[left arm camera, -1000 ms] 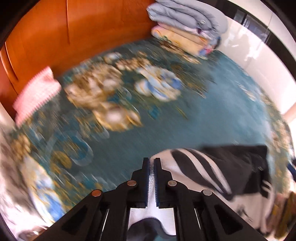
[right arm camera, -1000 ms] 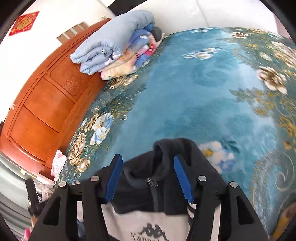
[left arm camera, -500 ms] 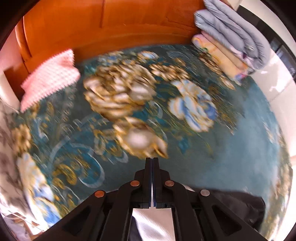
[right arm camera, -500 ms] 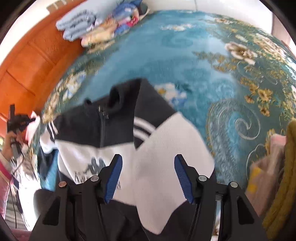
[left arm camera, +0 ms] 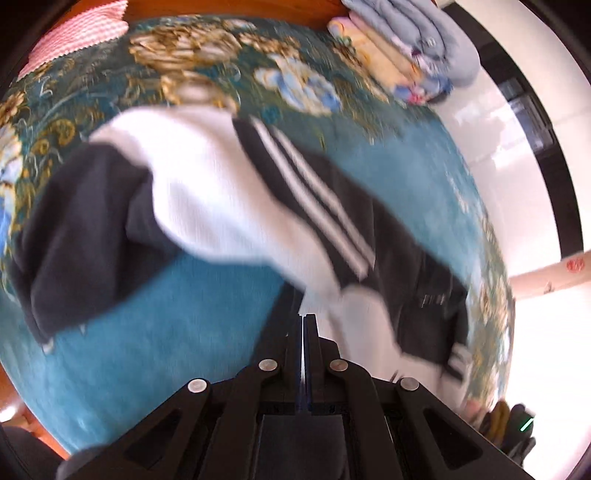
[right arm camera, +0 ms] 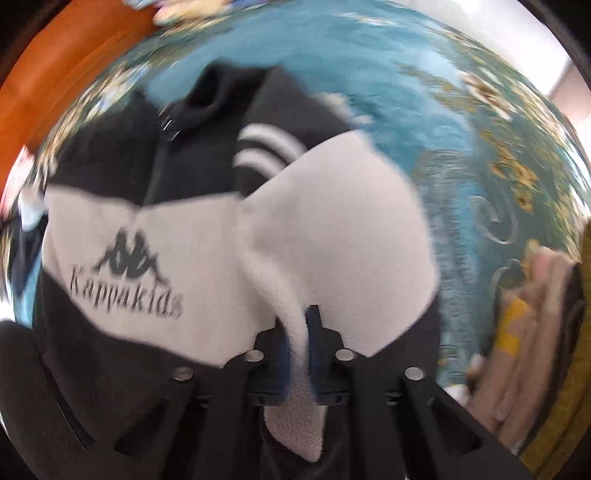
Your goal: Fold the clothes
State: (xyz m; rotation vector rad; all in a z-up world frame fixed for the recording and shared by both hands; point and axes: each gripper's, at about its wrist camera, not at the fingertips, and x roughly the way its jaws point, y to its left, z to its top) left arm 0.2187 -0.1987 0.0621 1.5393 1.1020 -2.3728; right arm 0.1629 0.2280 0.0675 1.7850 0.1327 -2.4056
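Note:
A black and white fleece jacket (left arm camera: pixel 221 192) with white shoulder stripes lies spread on the teal flowered bedspread (left arm camera: pixel 166 332). In the left wrist view a dark strip of it runs right up to my left gripper (left arm camera: pixel 303 319), whose jaws are pressed together on its edge. The right wrist view shows the jacket (right arm camera: pixel 147 229) front up, with its zip, collar and printed logo. There my right gripper (right arm camera: pixel 297 321) points steeply down and its jaws are closing on a raised fold of white fleece, which the pads squeeze.
Folded quilts (left arm camera: pixel 413 40) are stacked at the bed's far corner. A pink checked cloth (left arm camera: pixel 81 33) lies by the orange wooden headboard (right arm camera: pixel 55 74). A pile of tan and yellow clothes (right arm camera: pixel 535 314) sits at the right edge of the bed.
My right gripper dropped onto the jacket and went from wide open to closed on a white fold. My left gripper swung down and round, so the jacket now fills its view.

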